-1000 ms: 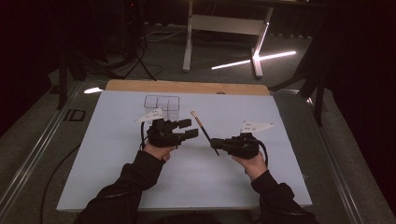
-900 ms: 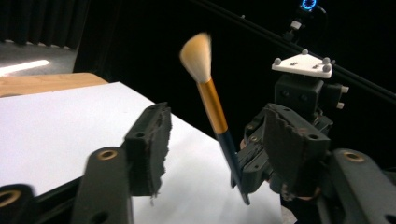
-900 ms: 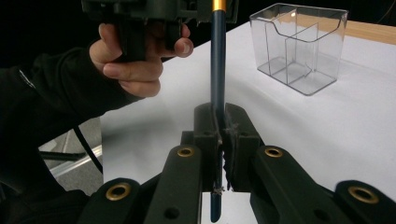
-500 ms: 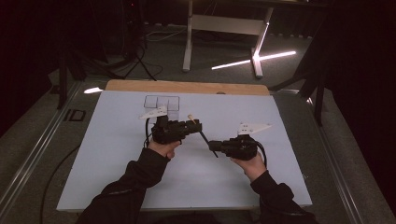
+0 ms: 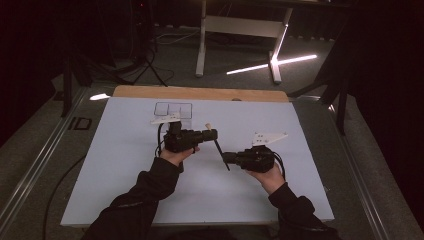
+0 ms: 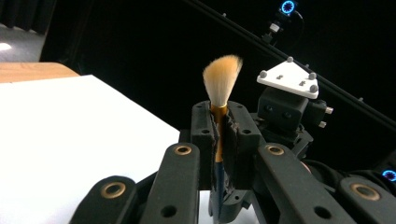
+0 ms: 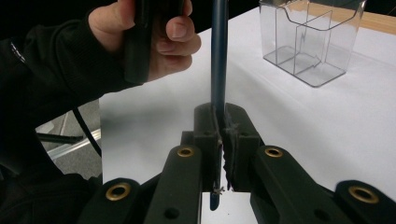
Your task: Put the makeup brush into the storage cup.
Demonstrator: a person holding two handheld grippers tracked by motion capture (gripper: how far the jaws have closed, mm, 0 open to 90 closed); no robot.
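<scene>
White sheet (image 5: 125,165): covers most of my table, plain and flat.
Wooden board (image 5: 200,93): a tan strip showing past the sheet's far edge.
Metal rail (image 5: 35,170): runs along the table's left side, on grey floor.
Marking (image 5: 80,123): the letters "ID" just beside the sheet's far left corner.
White frame (image 5: 240,25): legs and a crossbar standing on the floor ahead of me, well beyond the table.
Light strip (image 5: 272,63): a bright line lying on the floor by the frame's right foot.
Floor cables (image 5: 150,70): dark, trailing left of the frame.
Blue ring light (image 6: 286,6): glowing up in the dark, seen in my left gripper view.
</scene>
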